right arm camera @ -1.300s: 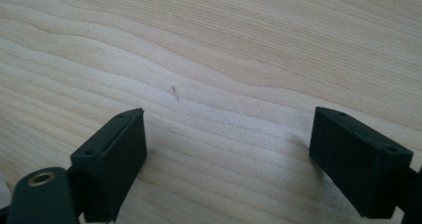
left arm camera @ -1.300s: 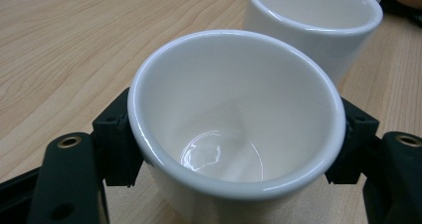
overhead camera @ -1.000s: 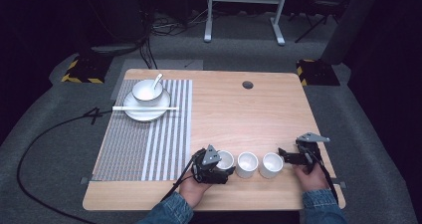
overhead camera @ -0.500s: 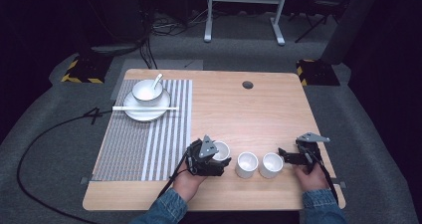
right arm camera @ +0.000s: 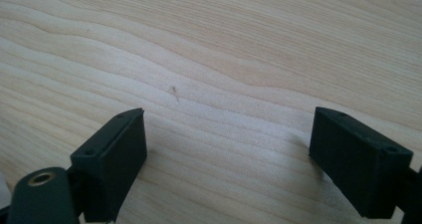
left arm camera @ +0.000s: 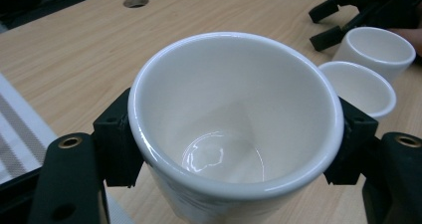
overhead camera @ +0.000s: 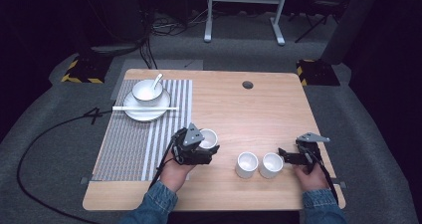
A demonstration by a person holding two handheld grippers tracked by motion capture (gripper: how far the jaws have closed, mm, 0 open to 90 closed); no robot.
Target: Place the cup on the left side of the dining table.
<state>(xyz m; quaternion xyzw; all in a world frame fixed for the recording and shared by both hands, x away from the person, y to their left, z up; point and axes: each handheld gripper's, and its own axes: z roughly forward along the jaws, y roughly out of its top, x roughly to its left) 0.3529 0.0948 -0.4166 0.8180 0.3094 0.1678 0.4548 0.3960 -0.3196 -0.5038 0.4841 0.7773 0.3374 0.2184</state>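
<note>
- Left gripper view: the white cup (left arm camera: 236, 129) sits between the two black jaws of the left gripper (left arm camera: 234, 144), whose pads press on its wall from either side; the cup is empty and upright, its mouth toward the camera.
- High view: the held cup (overhead camera: 207, 139) hangs above the bare wood of the counter (overhead camera: 259, 109), just right of the striped placemat (overhead camera: 134, 144) and well left of the two other white cups (overhead camera: 247, 164) (overhead camera: 271, 165), which stand side by side, nearly touching.
- Step in hand, as judged: carrying the gripped cup. The next move calls for a level carry to its place and a gentle lowering before the jaws part.
- Right gripper view: the right gripper (right arm camera: 229, 159) stands wide, nothing between its jaws, low over the wood; in the high view it (overhead camera: 284, 156) lies just right of the nearer cup pair.
- Far left on the placemat: a plate (overhead camera: 147, 110) bearing a bowl (overhead camera: 147, 91) with spoon (overhead camera: 157, 79), and chopsticks (overhead camera: 144, 108) across.
</note>
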